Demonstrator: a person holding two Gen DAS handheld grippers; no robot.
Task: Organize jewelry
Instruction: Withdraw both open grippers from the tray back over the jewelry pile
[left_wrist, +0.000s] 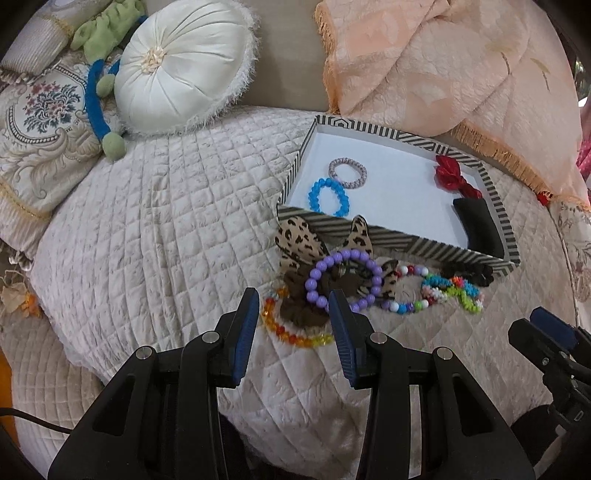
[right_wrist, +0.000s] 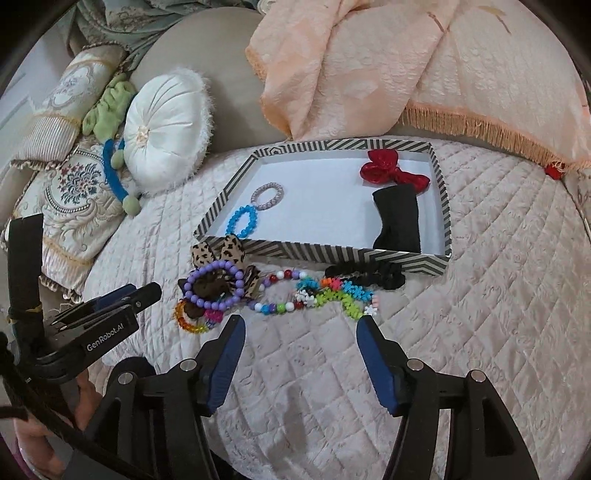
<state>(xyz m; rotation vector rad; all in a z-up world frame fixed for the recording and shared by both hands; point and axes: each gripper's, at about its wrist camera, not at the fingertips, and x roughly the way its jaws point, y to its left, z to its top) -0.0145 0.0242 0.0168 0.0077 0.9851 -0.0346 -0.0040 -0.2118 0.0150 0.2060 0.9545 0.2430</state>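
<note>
A striped tray on the quilted bed holds a blue bead bracelet, a lilac bracelet, a red bow and a black cloth piece. In front of it lie a purple bead bracelet, a leopard bow, a brown scrunchie, an orange bead bracelet, a multicolour bead bracelet, a bright spiky bracelet and a black scrunchie. My left gripper is open just over the pile. My right gripper is open, short of the pile.
A round white cushion, a green and blue plush toy and embroidered pillows lie at the back left. A peach fringed blanket hangs behind the tray. The quilt surrounds everything.
</note>
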